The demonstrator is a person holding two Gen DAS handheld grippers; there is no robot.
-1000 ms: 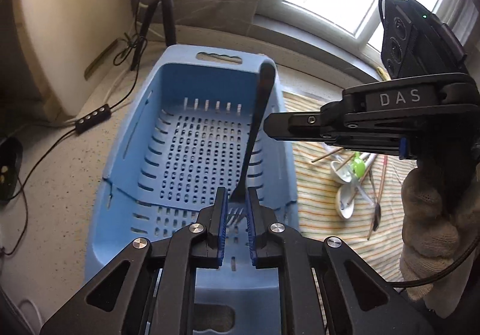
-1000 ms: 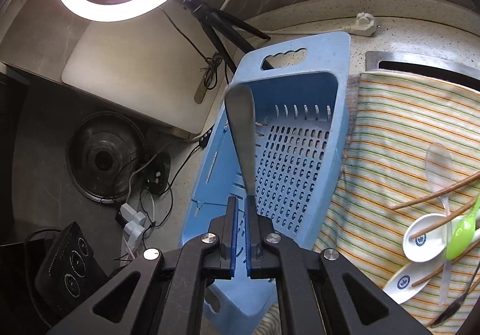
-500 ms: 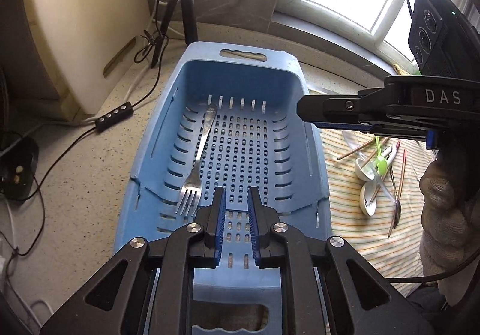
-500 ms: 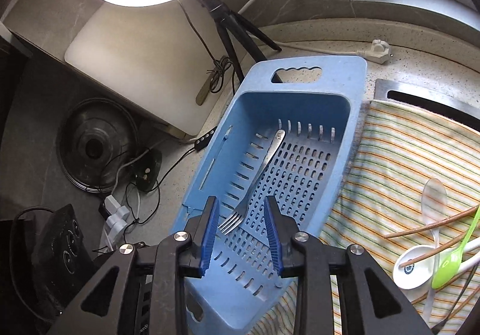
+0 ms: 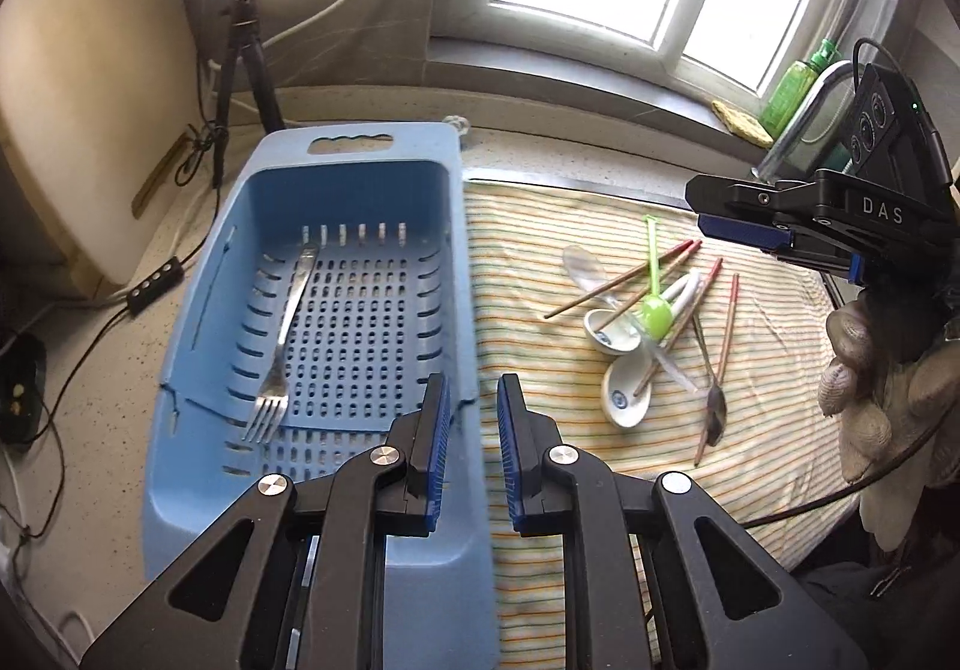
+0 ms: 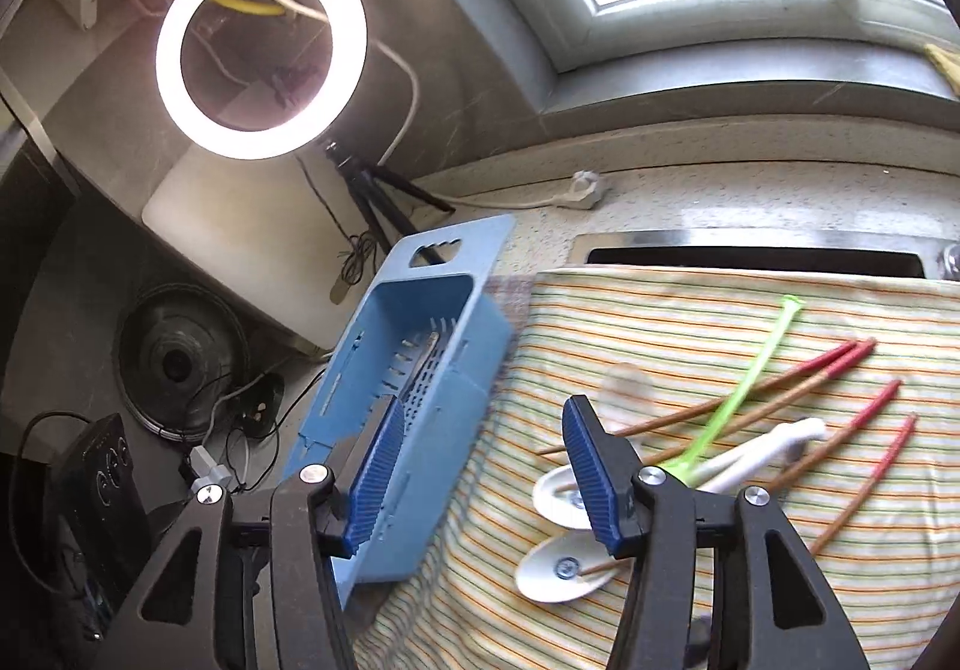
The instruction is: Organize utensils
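A metal fork point(image 5: 282, 352) lies in the blue slotted basket point(image 5: 198, 280), along its left side. The basket also shows in the right wrist view point(image 6: 474, 406). On the striped cloth point(image 5: 522, 274) lie red-tipped chopsticks point(image 5: 624, 277), a green spoon point(image 5: 654, 304), white ceramic spoons point(image 5: 624, 400), a clear spoon point(image 5: 585, 265) and a dark metal spoon point(image 5: 714, 406). My left gripper point(image 5: 471, 430) is open and empty over the basket's right rim. My right gripper point(image 6: 480, 472) is wide open and empty, above the cloth's left part beside the white spoons point(image 6: 558, 562).
A ring light on a tripod point(image 5: 240, 40) stands behind the basket, with cables point(image 5: 96, 322) on the counter to the left. A faucet point(image 5: 798, 124) and green bottle point(image 5: 792, 88) are at the back right. A round black appliance point(image 6: 174, 358) sits far left.
The fork, held upright by both grippers a second ago, now lies in the basket. Both grippers let go, opened and moved right toward the cloth.
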